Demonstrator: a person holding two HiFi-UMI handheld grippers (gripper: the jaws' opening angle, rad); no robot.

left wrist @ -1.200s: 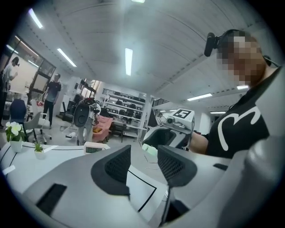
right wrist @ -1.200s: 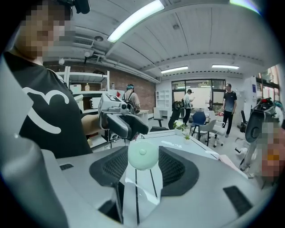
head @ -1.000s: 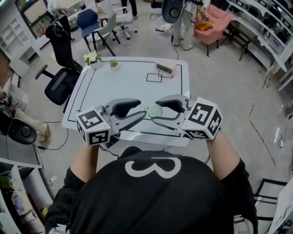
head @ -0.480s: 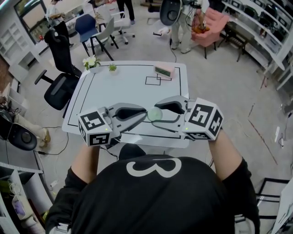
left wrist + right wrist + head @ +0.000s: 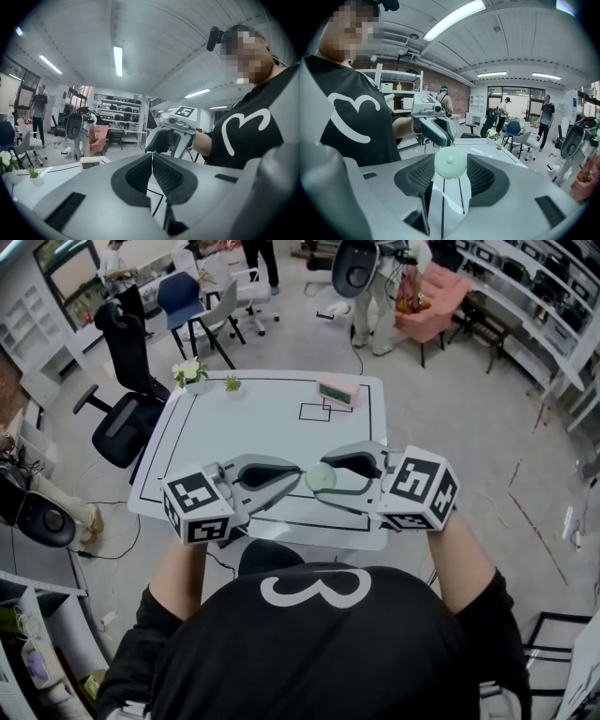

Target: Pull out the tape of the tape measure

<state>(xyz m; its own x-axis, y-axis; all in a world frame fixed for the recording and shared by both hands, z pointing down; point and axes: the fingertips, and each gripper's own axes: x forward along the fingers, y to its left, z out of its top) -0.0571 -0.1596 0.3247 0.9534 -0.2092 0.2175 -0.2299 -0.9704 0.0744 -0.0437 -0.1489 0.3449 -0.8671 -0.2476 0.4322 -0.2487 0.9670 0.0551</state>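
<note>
**First speaker:** What is seen at the fingers?

**Second speaker:** The pads [image 5: 482, 176] of the right gripper [image 5: 317, 479] are pressed on the rim of the tape measure [image 5: 450, 162]. It is a pale green round case, held in the air above the near edge of the white table [image 5: 253, 418]. The jaws of the left gripper [image 5: 152, 159] have just been closing and are now met tip to tip, right beside the case. Nothing can be made out between them; a thin tab there would be too small to tell.

**First speaker:** How is the case turned?

**Second speaker:** Its buttoned flat face is turned upward. Being round, the case has no long axis. No tape is seen drawn out yet.

**First speaker:** How is the pull best done?

**Second speaker:** By judgement, the tab should first be confirmed pinched. The case should be kept clamped and level. The left gripper should then be drawn straight away from the case, along the line joining the two grippers, so the tape is not twisted.
</note>
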